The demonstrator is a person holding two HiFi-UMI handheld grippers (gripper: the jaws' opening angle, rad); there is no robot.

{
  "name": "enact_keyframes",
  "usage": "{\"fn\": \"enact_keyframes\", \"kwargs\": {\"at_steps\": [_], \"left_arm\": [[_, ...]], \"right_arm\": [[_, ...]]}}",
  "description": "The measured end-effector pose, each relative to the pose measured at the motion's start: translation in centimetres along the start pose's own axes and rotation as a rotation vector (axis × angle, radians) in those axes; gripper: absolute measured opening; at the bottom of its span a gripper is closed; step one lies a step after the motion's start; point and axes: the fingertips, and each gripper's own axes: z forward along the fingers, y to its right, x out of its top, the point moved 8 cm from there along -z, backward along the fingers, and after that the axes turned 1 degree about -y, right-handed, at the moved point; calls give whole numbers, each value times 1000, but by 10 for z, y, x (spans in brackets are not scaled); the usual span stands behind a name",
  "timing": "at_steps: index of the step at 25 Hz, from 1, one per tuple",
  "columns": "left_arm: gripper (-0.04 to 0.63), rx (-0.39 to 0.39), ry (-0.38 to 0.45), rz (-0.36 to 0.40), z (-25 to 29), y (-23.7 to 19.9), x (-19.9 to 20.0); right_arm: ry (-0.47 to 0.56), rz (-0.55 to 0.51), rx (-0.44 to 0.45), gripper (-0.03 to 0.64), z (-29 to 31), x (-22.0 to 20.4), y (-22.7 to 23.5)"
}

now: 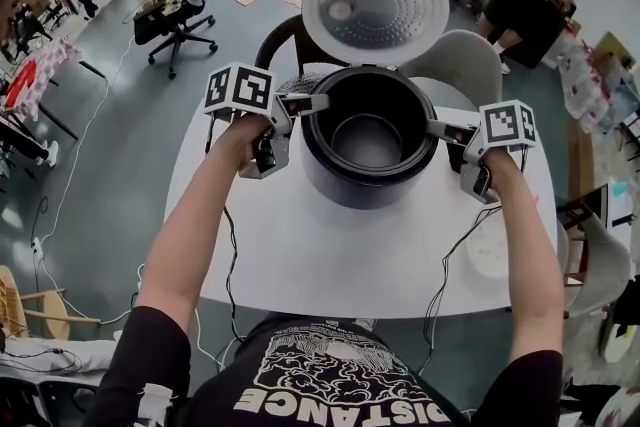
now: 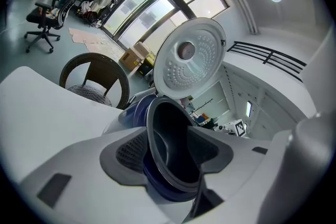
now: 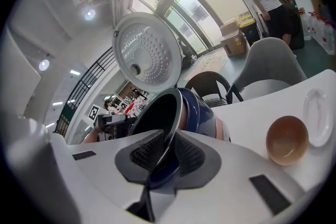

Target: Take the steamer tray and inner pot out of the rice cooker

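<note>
Inner pot (image 1: 367, 140) is not out yet: it sits down in the rice cooker (image 1: 350, 187), between my two claws, with the lid (image 1: 375, 5) standing open beyond their tips. My right claw (image 1: 432, 127) is pinched on the pot's rim, one ribbed pad (image 3: 144, 157) inside the wall and the other outside, with the thin edge squeezed between them. My left claw (image 1: 318, 102) is astride the opposite rim. Its jaws are spread, one outside the wall and one inside, and I see dark space between the inner pad (image 2: 209, 150) and the wall, so I judge this side not yet clamped. No steamer tray shows in the pot's mouth; it looks bare to the bottom, so I take that half of the job as done. A pale dish (image 3: 317, 115) and a brown bowl (image 3: 286, 140) lie on the table (image 1: 330, 265) off the outer side of my right claw, well apart from it, but I cannot tell whether the dish is the tray. What is left, as I read it, is to close the left claw on the rim, lift the pot straight up with both claws kept level, and set it down on the table. With only one side gripped, lifting now would probably tip the pot or let it slip.
</note>
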Motion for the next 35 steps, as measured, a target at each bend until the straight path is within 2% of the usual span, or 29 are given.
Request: {"fn": "enact_keyframes", "kwargs": {"at_steps": [7,15,21,27,35], "left_arm": [[173,-60,-6,-91,-1,-10,3],[38,-61,23,-122,-2,-24,-6],[32,-104,100,-147,2,-25,-9],[31,-85,156,-120,-5,-20,-8],[29,-88,228,-84,-18,-6,-6]], "right_arm": [[24,-2,9,75,-2,5,10],[50,16,27,69,-1,3,16],[70,32,14,66,-3,4,19],[96,70,34,61,-4,4,8],[117,-10,43,57,-14,11,-6]]}}
